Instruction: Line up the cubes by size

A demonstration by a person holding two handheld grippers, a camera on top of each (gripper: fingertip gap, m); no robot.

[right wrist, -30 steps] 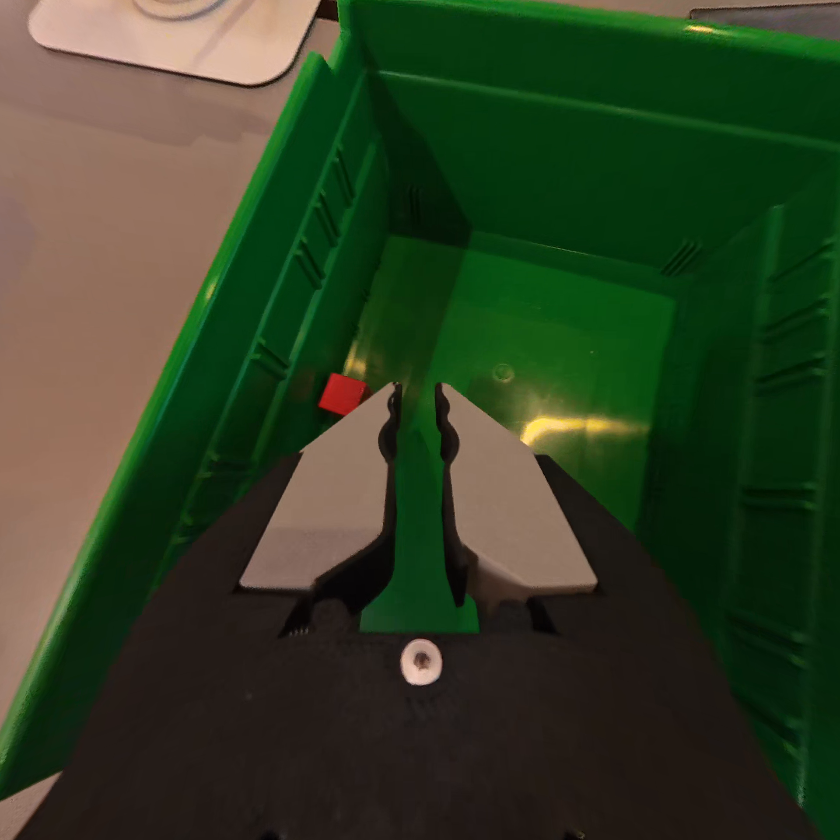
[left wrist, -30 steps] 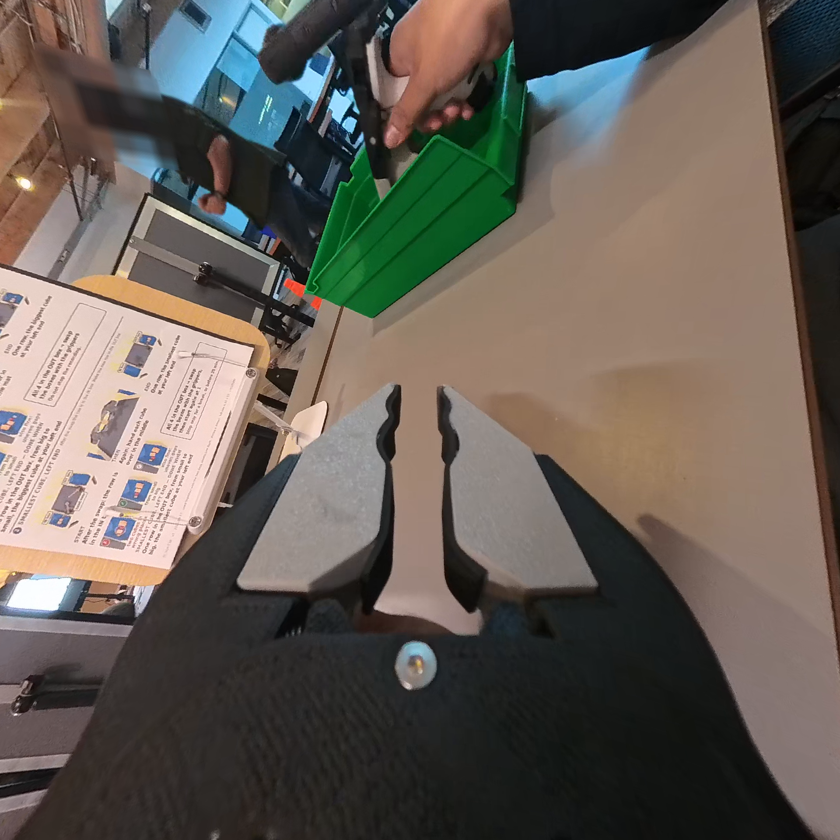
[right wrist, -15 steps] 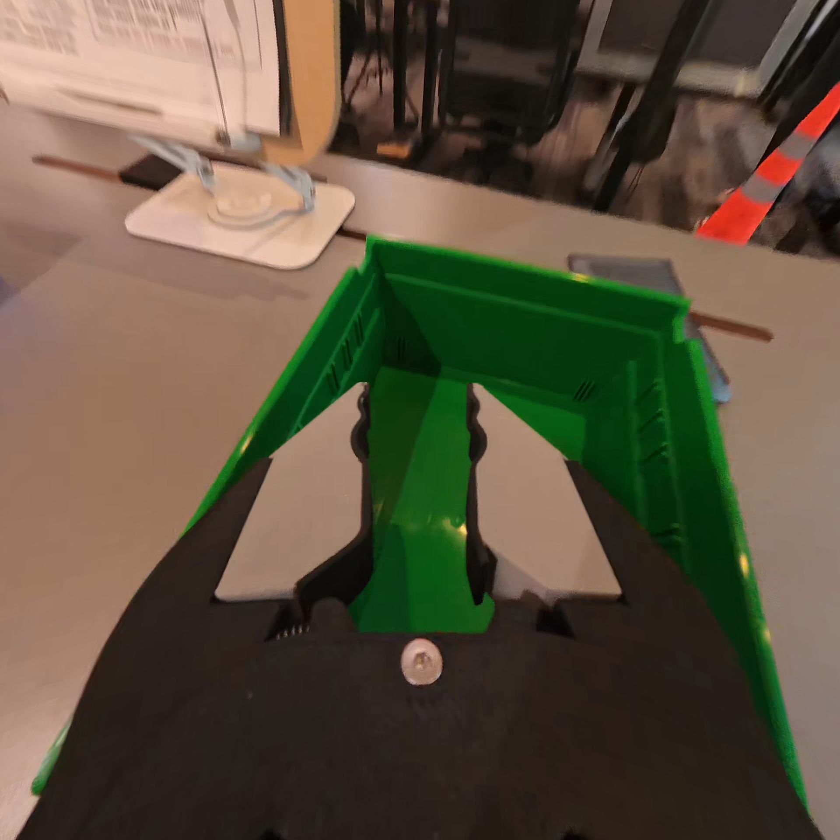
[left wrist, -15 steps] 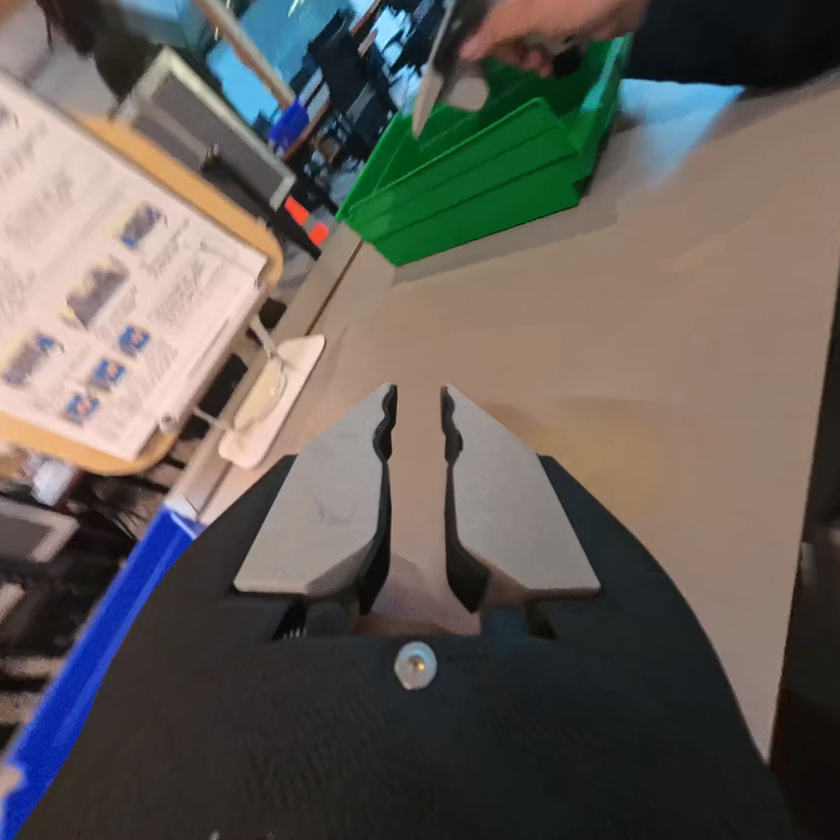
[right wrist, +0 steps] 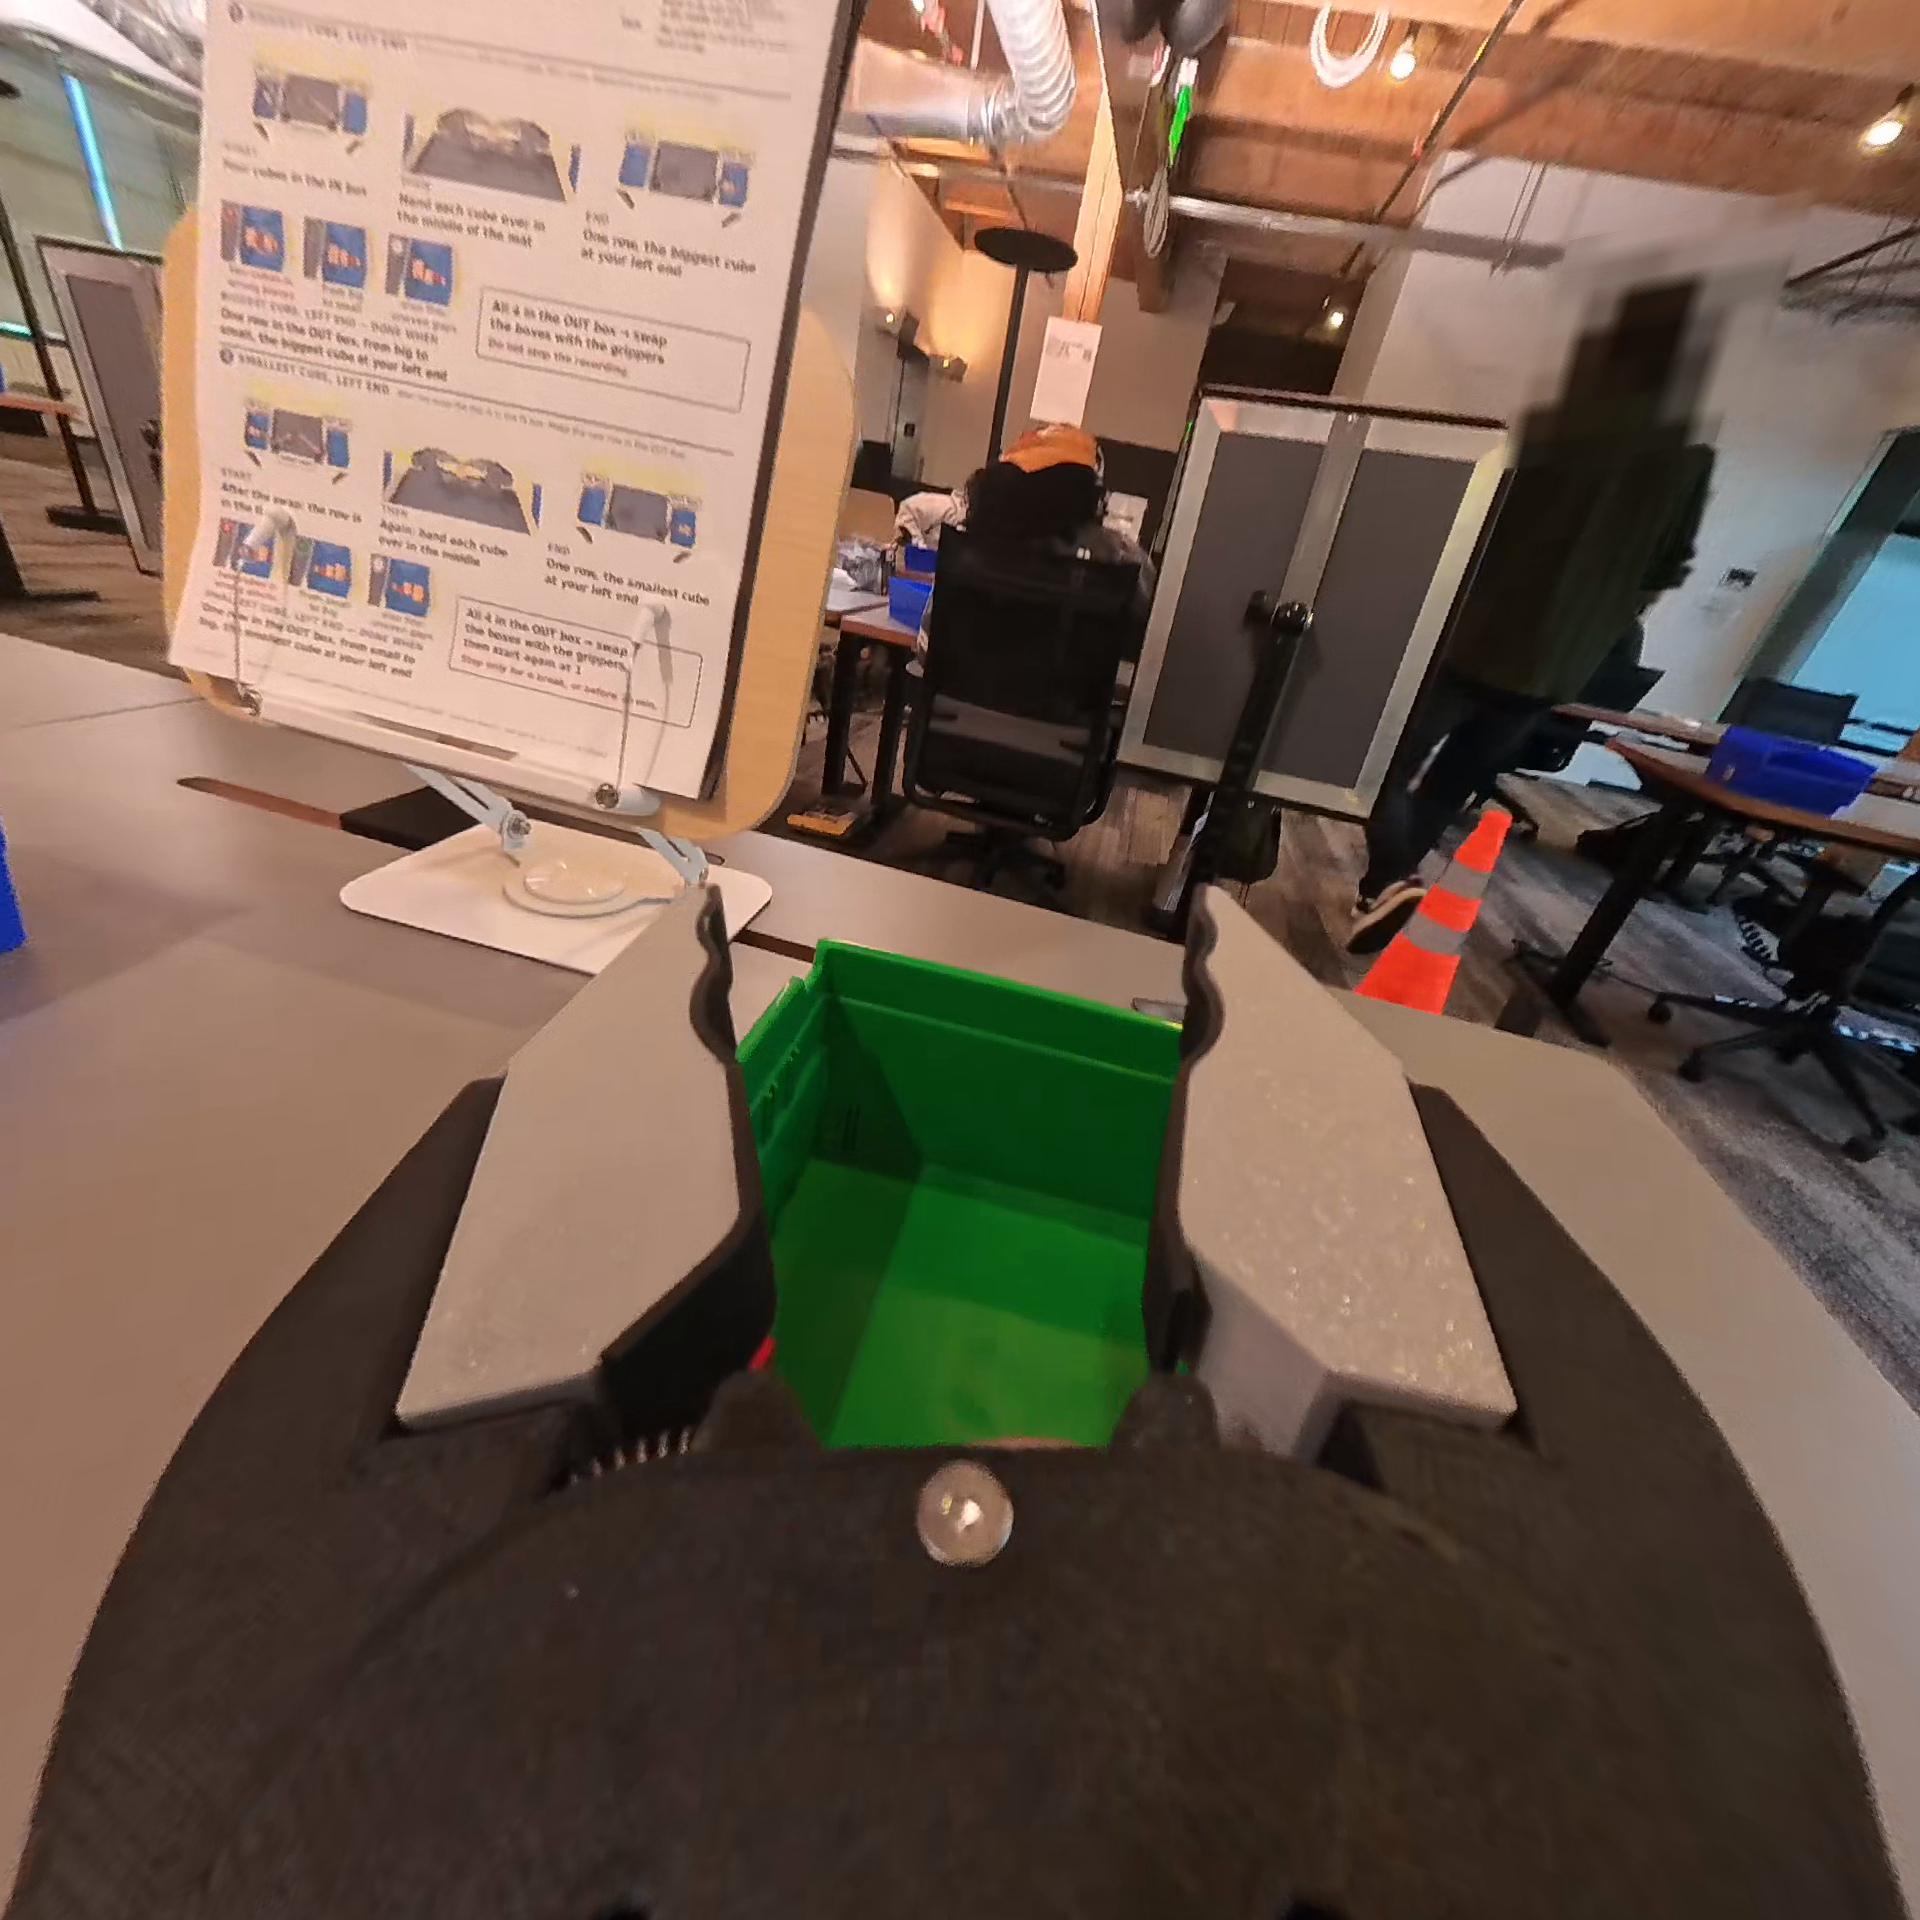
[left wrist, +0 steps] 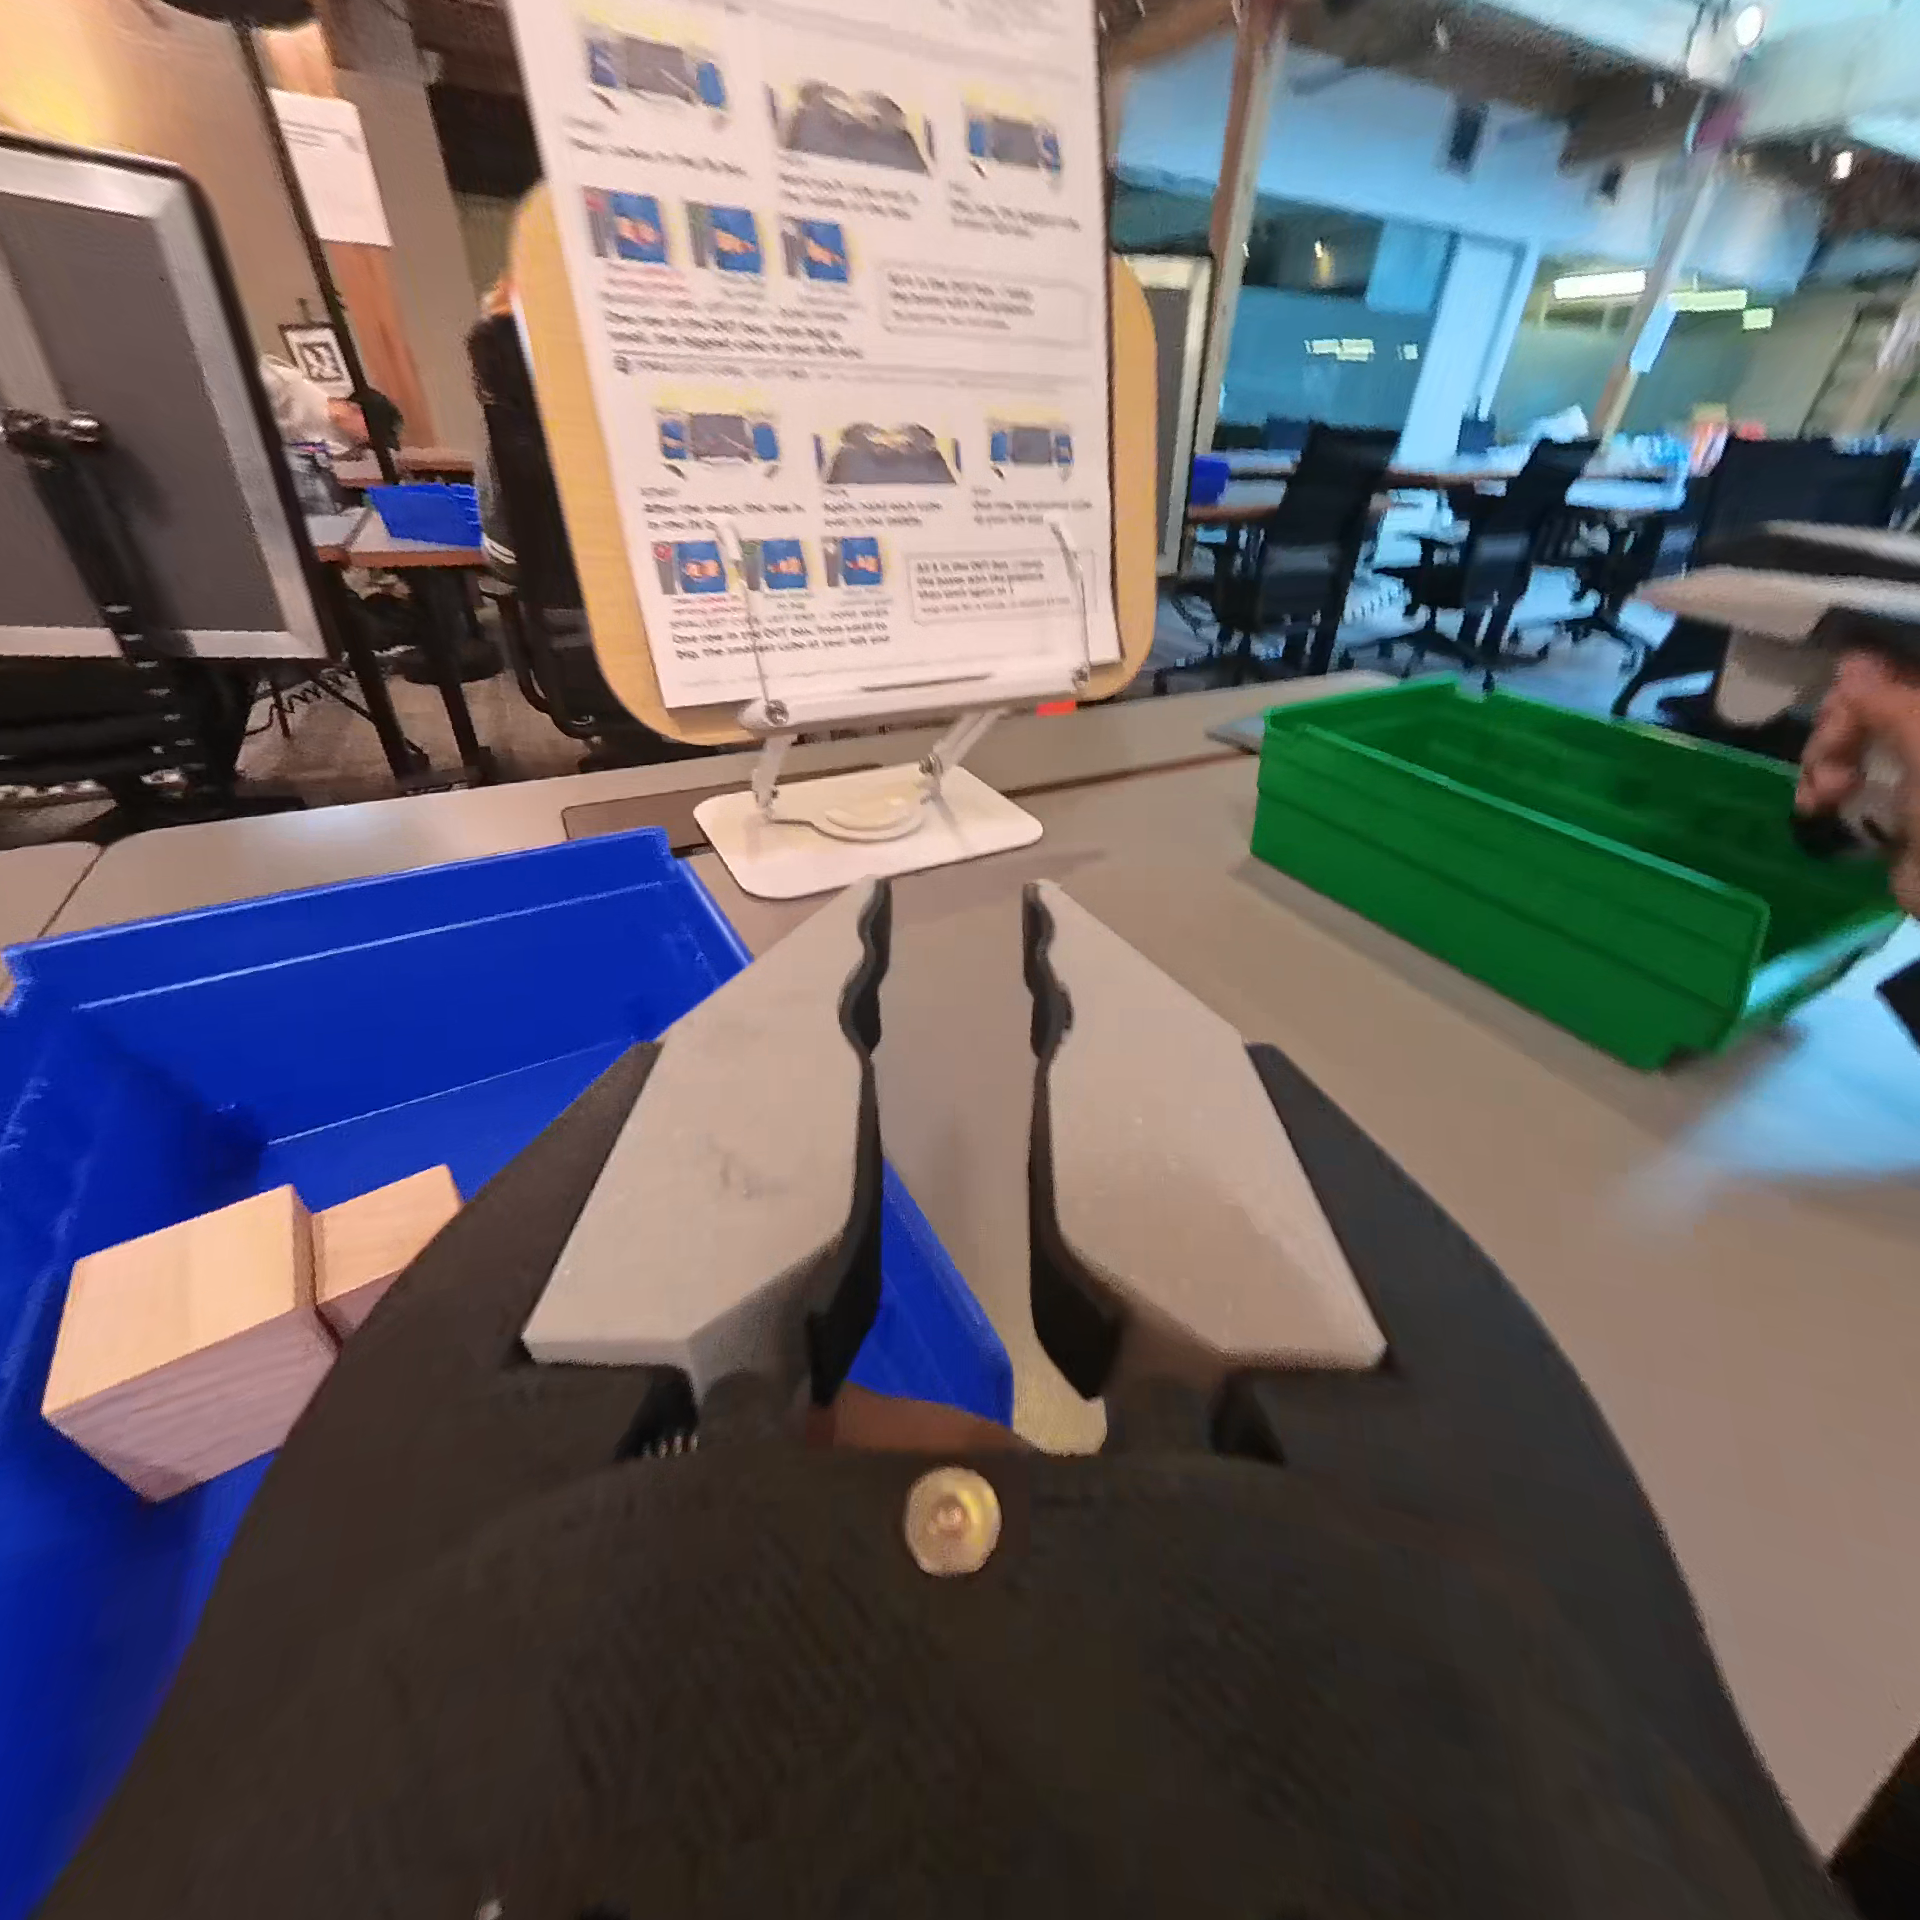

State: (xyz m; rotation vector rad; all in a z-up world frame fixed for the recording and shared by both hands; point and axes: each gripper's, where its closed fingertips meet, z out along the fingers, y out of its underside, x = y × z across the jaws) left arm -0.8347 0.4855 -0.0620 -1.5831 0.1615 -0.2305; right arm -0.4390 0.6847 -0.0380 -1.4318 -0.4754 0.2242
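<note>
Printed instruction sheet (right wrist: 488, 395) with small photos and text boxes, clipped on wooden board stand (left wrist: 873, 810); small paper notice (right wrist: 1068, 366) on far wall.

pale wood cubes (left wrist: 187, 1340) | glossy plastic green bin (right wrist: 966, 1247) | matt table (left wrist: 1558, 1247)

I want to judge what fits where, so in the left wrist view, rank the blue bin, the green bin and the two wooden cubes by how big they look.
1. blue bin, partly cropped and nearer the camera, so unsure against the green one
2. green bin
3. nearer wooden cube
4. farther wooden cube, partly hidden by the tool
</note>
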